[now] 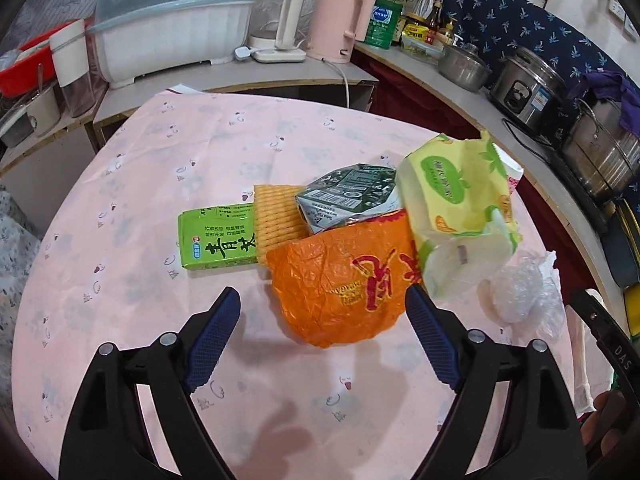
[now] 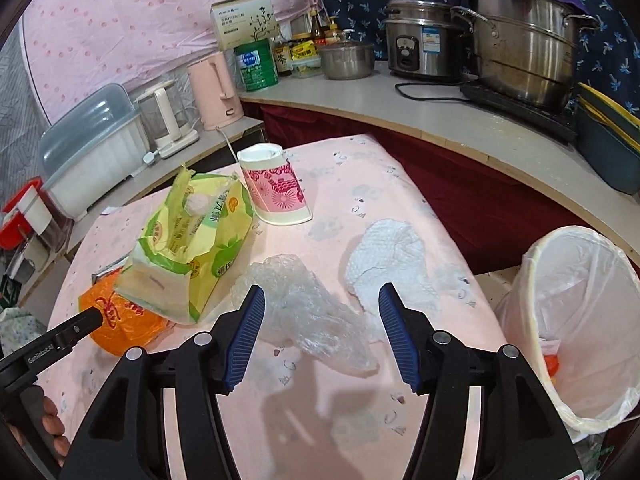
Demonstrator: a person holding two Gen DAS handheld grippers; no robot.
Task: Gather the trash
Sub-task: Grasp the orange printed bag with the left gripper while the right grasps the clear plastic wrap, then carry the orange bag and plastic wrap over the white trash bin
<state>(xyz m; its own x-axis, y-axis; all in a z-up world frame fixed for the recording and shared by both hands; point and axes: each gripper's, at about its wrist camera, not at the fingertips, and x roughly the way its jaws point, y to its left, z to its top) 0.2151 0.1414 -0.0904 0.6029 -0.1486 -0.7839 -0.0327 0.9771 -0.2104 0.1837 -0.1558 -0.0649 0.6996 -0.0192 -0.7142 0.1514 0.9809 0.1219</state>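
Note:
Trash lies on a pink tablecloth (image 1: 120, 200). In the left wrist view my left gripper (image 1: 324, 316) is open, its fingers either side of an orange wrapper (image 1: 340, 280). Behind it lie a green carton (image 1: 218, 238), a yellow wafer pack (image 1: 276, 220), a crushed grey-green carton (image 1: 348, 196) and a yellow-green tissue pack (image 1: 460, 208). In the right wrist view my right gripper (image 2: 322, 312) is open over a clear plastic bag (image 2: 312, 312). A crumpled white paper towel (image 2: 392, 260) lies just beyond. A pink paper cup (image 2: 276, 188) stands upside down farther back. A white-lined trash bin (image 2: 580, 312) stands at the right.
The counter (image 2: 400, 116) wraps around the table's far side with kettles (image 1: 344, 20), a dish rack (image 1: 172, 28), steel pots (image 2: 524, 48) and a rice cooker (image 2: 424, 44). The bin holds some orange trash (image 2: 552, 364).

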